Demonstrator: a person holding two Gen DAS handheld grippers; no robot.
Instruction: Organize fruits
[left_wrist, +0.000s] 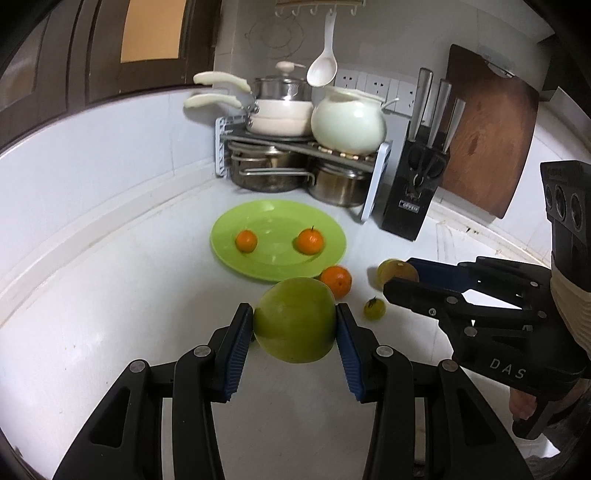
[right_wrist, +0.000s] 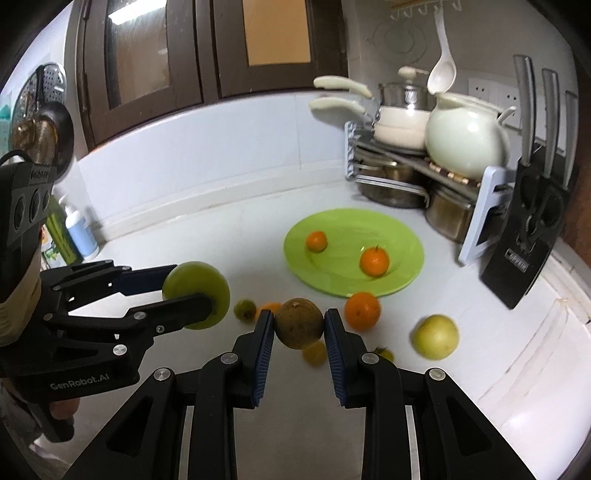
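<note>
- A large green apple (left_wrist: 294, 319) is clamped between the blue pads of the left gripper (left_wrist: 294, 325); smooth, glossy, yellow-green skin is shown, and the fruit is held up off the worktop (left_wrist: 110, 314).
- A brownish, dull-skinned round fruit (right_wrist: 299, 323) is clamped in the right gripper (right_wrist: 299, 325), its stem scar turned upward, rough russet patches seen over a yellow-green ground.
- The green plate (left_wrist: 229, 254) is set toward the back corner of the worktop, in front of the pot rack (left_wrist: 295, 147); two small oranges (left_wrist: 246, 240) (left_wrist: 310, 240) are carried on it, well apart from each other.
- A third orange (left_wrist: 336, 281) is seen on the worktop, just beside the plate's near rim.
- A small yellow-green fruit (left_wrist: 375, 308) with a dark stem is spotted near that orange.
- A pale yellow apple (right_wrist: 436, 336) is picked out in the right wrist view, toward the right edge of the worktop, slightly blurred.
- The knife block (left_wrist: 410, 199) is stood at the back, right of the pot rack.
</note>
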